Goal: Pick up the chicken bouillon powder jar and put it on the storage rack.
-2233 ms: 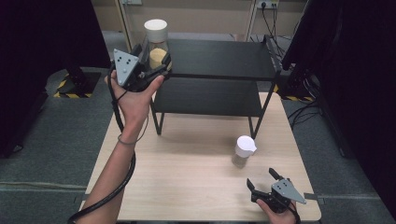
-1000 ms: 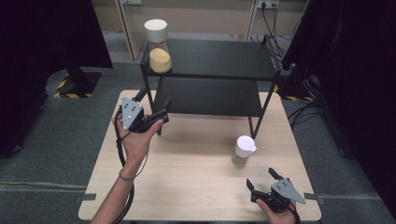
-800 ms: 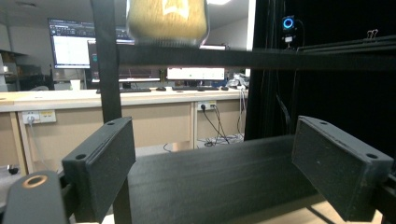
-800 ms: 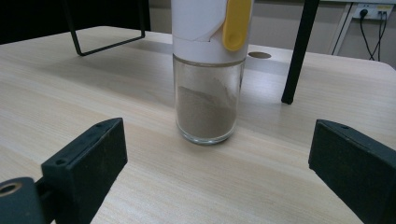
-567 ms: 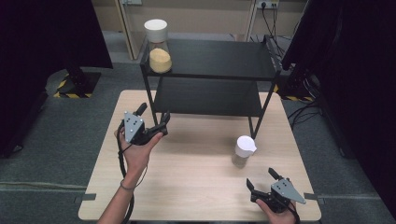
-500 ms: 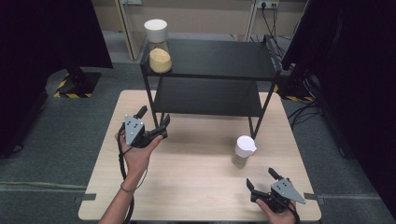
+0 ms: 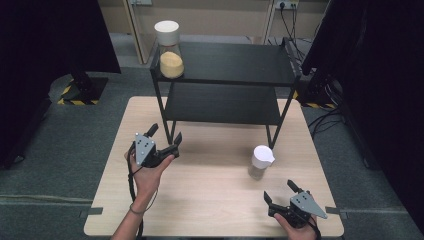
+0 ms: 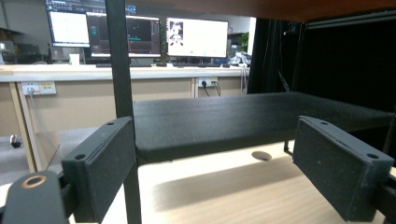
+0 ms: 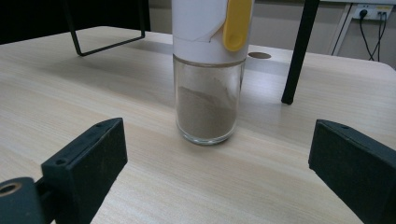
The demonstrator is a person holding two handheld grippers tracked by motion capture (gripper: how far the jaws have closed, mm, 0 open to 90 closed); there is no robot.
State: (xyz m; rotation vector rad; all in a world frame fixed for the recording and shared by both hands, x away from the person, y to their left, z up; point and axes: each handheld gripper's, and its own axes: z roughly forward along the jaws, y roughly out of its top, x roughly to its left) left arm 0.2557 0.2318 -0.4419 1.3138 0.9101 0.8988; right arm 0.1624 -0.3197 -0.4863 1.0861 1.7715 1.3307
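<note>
A: Where is the left gripper [image 7: 165, 136] right now?

B: Over the left part of the wooden table [image 7: 210, 200], just near of the black two-tier shelf [image 7: 225, 95]. Its jaws stand wide apart and hold nothing. In the left gripper view they frame the front edge of the shelf's lower tier, with one black upright leg [image 8: 122, 107] close to the left jaw

A: And the right gripper [image 7: 281, 194]?

B: Low at the near right corner of the table, held in the person's right hand [image 7: 295, 227]. Its jaws are spread wide too, and empty. They point toward the small glass shaker [image 7: 261, 162], which stands upright on the table between that gripper and the shelf's right front leg, apart from both

A: What does the shaker look like up close?

B: In the right gripper view the small glass shaker [image 9: 208, 74] has a white cap with a yellow tab, and brownish powder fills roughly its lower half. It sits centred between the two jaws but farther off, touching neither

A: Anything on the shelf?

B: A tall jar [image 7: 170, 50] with a white lid and yellow grains inside, at the far left corner of the top tier, well apart from both grippers
</note>
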